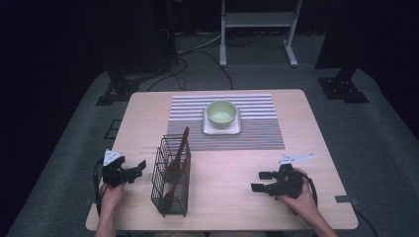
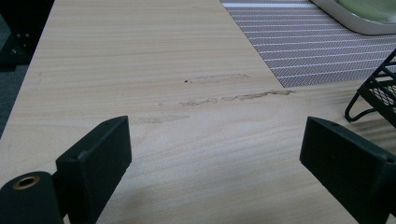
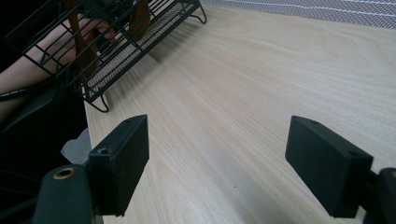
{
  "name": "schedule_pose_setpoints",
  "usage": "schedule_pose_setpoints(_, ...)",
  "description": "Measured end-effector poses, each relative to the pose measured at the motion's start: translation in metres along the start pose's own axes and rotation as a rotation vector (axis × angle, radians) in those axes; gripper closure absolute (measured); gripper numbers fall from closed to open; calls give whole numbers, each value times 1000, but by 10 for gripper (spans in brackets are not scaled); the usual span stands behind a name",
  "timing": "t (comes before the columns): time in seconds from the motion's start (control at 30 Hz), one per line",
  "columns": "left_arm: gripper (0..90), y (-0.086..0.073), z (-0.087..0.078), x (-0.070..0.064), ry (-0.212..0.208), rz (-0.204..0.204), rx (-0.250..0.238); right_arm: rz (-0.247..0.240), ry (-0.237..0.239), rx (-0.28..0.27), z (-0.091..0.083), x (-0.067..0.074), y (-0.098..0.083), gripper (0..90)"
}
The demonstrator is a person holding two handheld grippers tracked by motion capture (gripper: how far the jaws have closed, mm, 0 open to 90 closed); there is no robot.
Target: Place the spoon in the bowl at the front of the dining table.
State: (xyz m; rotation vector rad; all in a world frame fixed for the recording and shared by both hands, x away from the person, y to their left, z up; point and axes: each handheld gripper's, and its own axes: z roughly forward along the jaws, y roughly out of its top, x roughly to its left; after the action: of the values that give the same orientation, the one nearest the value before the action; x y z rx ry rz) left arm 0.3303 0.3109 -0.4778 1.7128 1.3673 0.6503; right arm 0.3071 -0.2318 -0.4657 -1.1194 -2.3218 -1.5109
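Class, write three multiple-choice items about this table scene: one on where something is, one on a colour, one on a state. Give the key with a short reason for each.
1. Where does the bowl stand?
A. on a white tray on the striped mat
B. inside the wire basket
C. on the bare wood by the near edge

2. What colour is the bowl?
A. red
B. pale green
C. black

3. How is the right tool?
A. shut on a spoon
B. shut on the basket
C. open, holding nothing

Key:
1 A: the high view shows the bowl on the tray, which lies on the mat.
2 B: its rim and inside are light green.
3 C: the right gripper view shows the jaws wide apart over bare table, with the basket and its wooden utensils off to one side.
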Motion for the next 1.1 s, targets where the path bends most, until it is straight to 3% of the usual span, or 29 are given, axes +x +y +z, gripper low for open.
schedule_pose_setpoints(0.37,83,0,0,0,-2,6,-4,-22,5,15,2,10,0,199)
schedule_pose_setpoints(1.1,83,-1,-2,-1,-3,5,-5,-90,102,105,28,46,17,189)
